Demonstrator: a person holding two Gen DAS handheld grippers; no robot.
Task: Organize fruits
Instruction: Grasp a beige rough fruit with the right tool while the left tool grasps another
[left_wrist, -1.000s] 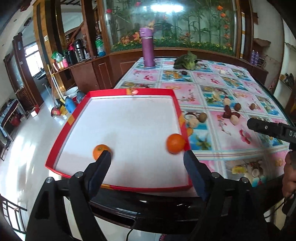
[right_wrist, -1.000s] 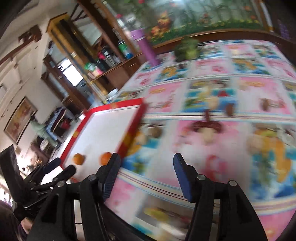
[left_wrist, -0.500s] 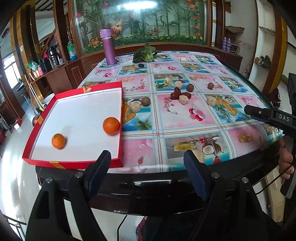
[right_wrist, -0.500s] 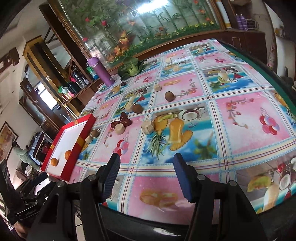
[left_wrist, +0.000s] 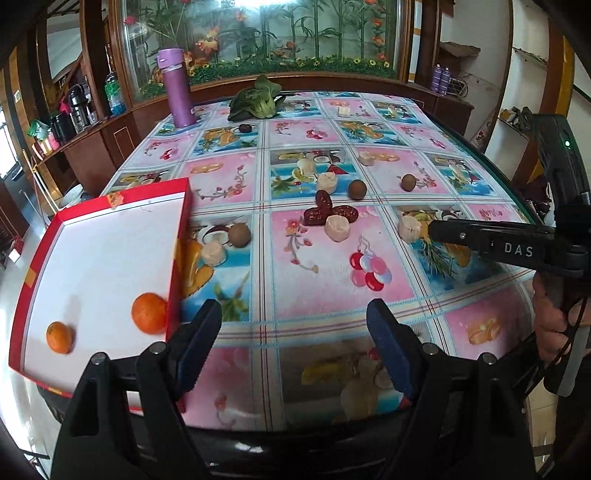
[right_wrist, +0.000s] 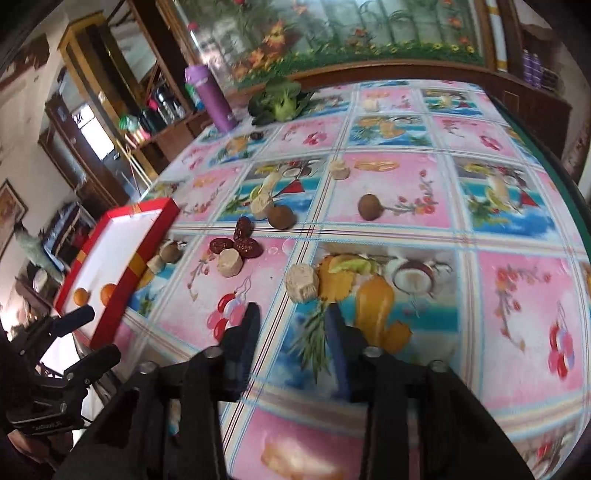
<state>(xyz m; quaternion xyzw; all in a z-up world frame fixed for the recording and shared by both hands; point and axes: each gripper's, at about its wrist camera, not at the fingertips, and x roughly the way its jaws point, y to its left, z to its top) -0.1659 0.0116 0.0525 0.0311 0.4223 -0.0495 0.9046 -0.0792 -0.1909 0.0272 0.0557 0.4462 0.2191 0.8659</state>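
Note:
A red tray (left_wrist: 177, 236) with a white floor sits at the table's left edge and holds two oranges (left_wrist: 149, 313) (left_wrist: 59, 336). Loose on the fruit-print cloth lie red dates (left_wrist: 325, 210), brown round fruits (left_wrist: 239, 234) and pale chunks (left_wrist: 337, 227). My left gripper (left_wrist: 293, 325) is open and empty at the near table edge, just right of the tray. My right gripper (right_wrist: 291, 325) is open with a narrow gap, low over the cloth, with a pale chunk (right_wrist: 302, 282) just ahead of its tips. Its tips (left_wrist: 432, 230) also show beside that chunk (left_wrist: 409, 228).
A purple bottle (left_wrist: 177, 88) and a leafy green vegetable (left_wrist: 255, 101) stand at the table's far side. A wooden cabinet and a planted glass panel lie behind them. A hand (left_wrist: 554, 325) holds the right gripper's handle at the right edge.
My left gripper has swung right, off the tray. The right gripper has moved forward and down towards a pale chunk, and its jaws have narrowed.

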